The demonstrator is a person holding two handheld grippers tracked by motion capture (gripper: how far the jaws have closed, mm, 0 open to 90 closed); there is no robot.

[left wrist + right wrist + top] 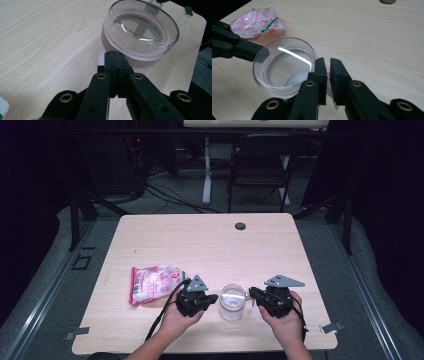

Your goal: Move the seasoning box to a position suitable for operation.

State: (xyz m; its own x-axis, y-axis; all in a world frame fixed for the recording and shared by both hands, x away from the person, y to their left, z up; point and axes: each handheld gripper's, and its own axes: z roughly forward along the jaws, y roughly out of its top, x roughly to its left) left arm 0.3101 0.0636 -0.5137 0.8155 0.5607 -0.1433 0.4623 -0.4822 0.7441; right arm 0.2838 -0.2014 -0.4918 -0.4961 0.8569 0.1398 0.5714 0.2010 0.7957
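A clear round cup [232, 302] stands near the table's front edge, between my two grippers. My left gripper [214, 298] is on its left with its jaws shut together and nothing between them. In the left gripper view that gripper's tip [115, 53] lies just short of the cup's wall [140, 60]. My right gripper [252, 293] comes in from the cup's right. In the right gripper view its jaws [327, 62] stand a narrow gap apart, with the clear handle [328, 78] of the cup [270, 87] pinched between them. The cup looks empty.
A crumpled pink and white snack bag [152, 284] [257, 21] lies left of the left gripper. A round cable hole [240, 226] sits at the table's far middle. Beyond the table stands a dark folding chair [260, 165]. Bare wood lies behind the cup.
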